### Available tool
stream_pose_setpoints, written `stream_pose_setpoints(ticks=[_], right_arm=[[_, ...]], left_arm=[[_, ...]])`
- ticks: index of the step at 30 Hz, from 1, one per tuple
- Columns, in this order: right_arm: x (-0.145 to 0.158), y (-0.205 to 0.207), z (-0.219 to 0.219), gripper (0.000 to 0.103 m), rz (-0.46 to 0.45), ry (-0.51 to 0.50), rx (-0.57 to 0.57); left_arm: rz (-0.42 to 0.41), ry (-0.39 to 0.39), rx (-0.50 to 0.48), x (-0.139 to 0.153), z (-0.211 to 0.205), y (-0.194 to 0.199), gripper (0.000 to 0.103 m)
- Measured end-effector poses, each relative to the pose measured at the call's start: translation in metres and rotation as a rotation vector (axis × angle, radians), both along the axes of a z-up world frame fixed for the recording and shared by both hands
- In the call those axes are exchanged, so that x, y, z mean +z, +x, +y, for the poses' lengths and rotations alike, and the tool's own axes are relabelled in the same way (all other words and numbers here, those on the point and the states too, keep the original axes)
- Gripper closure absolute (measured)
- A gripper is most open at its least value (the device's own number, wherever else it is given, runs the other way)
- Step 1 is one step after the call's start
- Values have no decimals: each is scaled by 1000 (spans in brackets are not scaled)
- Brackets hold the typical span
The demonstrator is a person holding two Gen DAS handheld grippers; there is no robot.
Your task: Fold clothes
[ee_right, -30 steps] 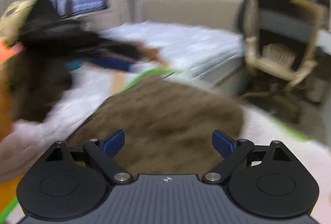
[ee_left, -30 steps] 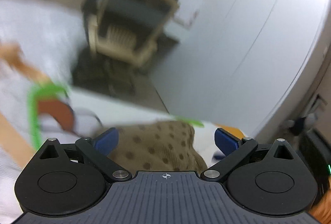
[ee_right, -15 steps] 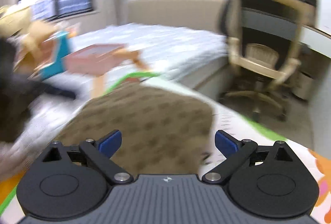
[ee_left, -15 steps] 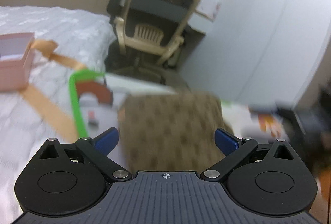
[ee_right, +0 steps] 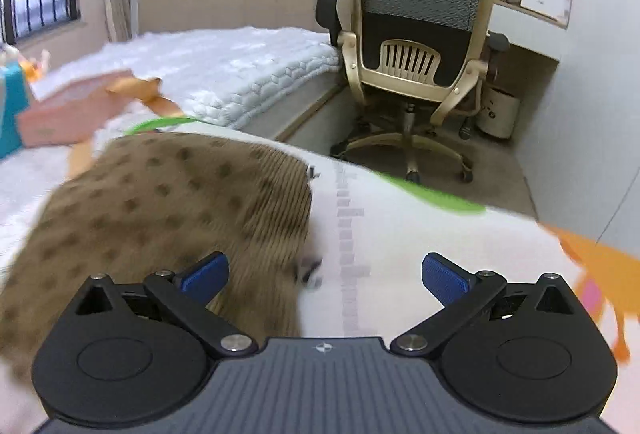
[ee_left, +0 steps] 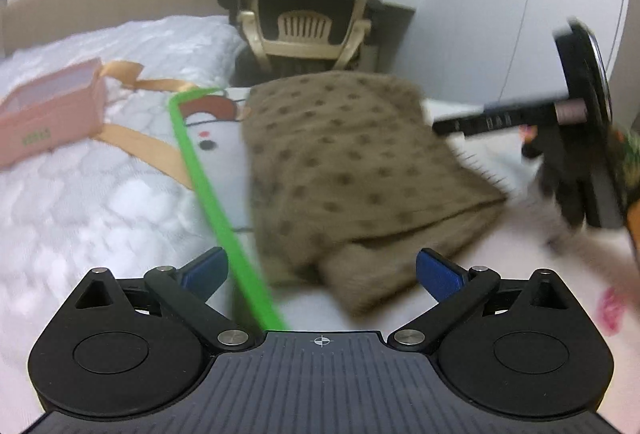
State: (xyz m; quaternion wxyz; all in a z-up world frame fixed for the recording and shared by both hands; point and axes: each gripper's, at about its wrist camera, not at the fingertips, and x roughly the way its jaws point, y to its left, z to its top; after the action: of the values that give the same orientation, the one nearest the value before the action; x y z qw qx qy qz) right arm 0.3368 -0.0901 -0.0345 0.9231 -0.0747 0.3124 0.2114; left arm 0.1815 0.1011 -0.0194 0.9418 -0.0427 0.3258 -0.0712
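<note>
A brown knitted garment with darker dots (ee_left: 352, 161) lies folded on a white printed mat with a green border (ee_left: 204, 173). My left gripper (ee_left: 320, 270) hovers open just before its near edge, where a rolled part of the knit sits between the blue pads without being held. In the right wrist view the same garment (ee_right: 160, 209) fills the lower left. My right gripper (ee_right: 324, 272) is open over the garment's ribbed edge and the white mat (ee_right: 400, 234). The right gripper's body also shows at the right edge of the left wrist view, blurred.
A pink box (ee_left: 52, 117) with a tan ribbon rests on the white quilted bed (ee_left: 100, 193) to the left. A beige and black office chair (ee_right: 416, 45) stands beyond the bed's end, beside a desk and a small bin (ee_right: 496, 109). A white wall lies to the right.
Both views have swung and settled toward the chair. The garment now lies further folded and flatter on the mat. Both grippers stay open, and the right one has come into the left view.
</note>
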Motion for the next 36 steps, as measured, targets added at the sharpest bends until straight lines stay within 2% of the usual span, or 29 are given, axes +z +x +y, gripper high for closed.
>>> stream_pose_setpoints(ticks=[4,7,10,12,14,15,19,24,36], right_arm=[[1,-69,-27,0,19,58,27],[-1,-124,-42,0,30,103,47],[-7,-173,-51,0,42,125,61],[-12,-202,-52,0,21,104,57],[-18,-217,-52,0,0,69,47],[-21,-221,-50,0,-7,49,40],[-29,-221,-45,0,22,-3,-1],[-34,-214,-43,0,67,-18,2],[-35,-215,-45,0,67,-10,2]], left_arm=[[-78,-50,50,4,-25,-34,0],[-94,-74,108,-3,-44,-60,0],[-77,-44,119,-17,-60,-79,0],[-52,-10,113,-26,-71,-87,0],[2,-11,121,-32,-74,-88,0],[24,-15,128,-35,-75,-89,0],[12,12,142,-37,-79,-93,0],[5,108,137,-42,-91,-94,0],[-11,110,143,-44,-89,-94,0]])
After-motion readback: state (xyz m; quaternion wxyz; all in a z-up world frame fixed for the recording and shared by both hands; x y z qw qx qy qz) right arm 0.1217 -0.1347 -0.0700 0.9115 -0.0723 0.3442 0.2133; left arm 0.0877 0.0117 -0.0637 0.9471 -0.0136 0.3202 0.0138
